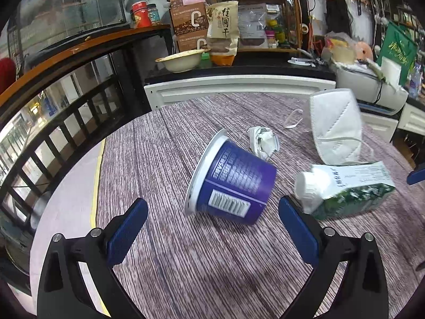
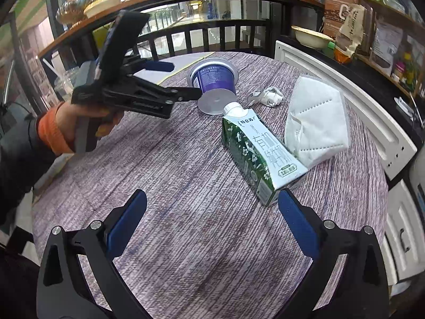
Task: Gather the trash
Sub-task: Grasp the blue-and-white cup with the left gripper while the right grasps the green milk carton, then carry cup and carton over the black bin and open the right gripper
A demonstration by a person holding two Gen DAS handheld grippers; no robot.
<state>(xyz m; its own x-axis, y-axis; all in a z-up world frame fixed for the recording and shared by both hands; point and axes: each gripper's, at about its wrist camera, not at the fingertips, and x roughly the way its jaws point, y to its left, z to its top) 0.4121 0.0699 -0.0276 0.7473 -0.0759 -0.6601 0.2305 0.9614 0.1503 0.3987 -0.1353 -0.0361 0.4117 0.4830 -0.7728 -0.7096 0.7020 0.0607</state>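
Observation:
A purple cup [image 1: 231, 183] [image 2: 215, 79] lies on its side on the round table [image 1: 186, 265] [image 2: 159, 159], rim toward the left. My left gripper [image 1: 212, 207] [image 2: 180, 79] is open, its fingers either side of the cup's near end and apart from it. Beside the cup rest a green-and-white carton [image 1: 348, 188] [image 2: 260, 154], a crumpled paper [image 1: 263, 141] [image 2: 268, 95] and a white face mask [image 1: 336, 127] [image 2: 316, 122]. Just short of the carton's base, my right gripper [image 2: 212, 199] hangs open and empty.
A person's hand [image 2: 87, 122] in an orange cuff holds the left gripper. A white cabinet panel [image 1: 233, 85] [image 2: 345, 85] borders the table's far side, with a bowl [image 1: 180, 59] on the black counter behind. A dark railing [image 1: 66, 122] runs past the table's left edge.

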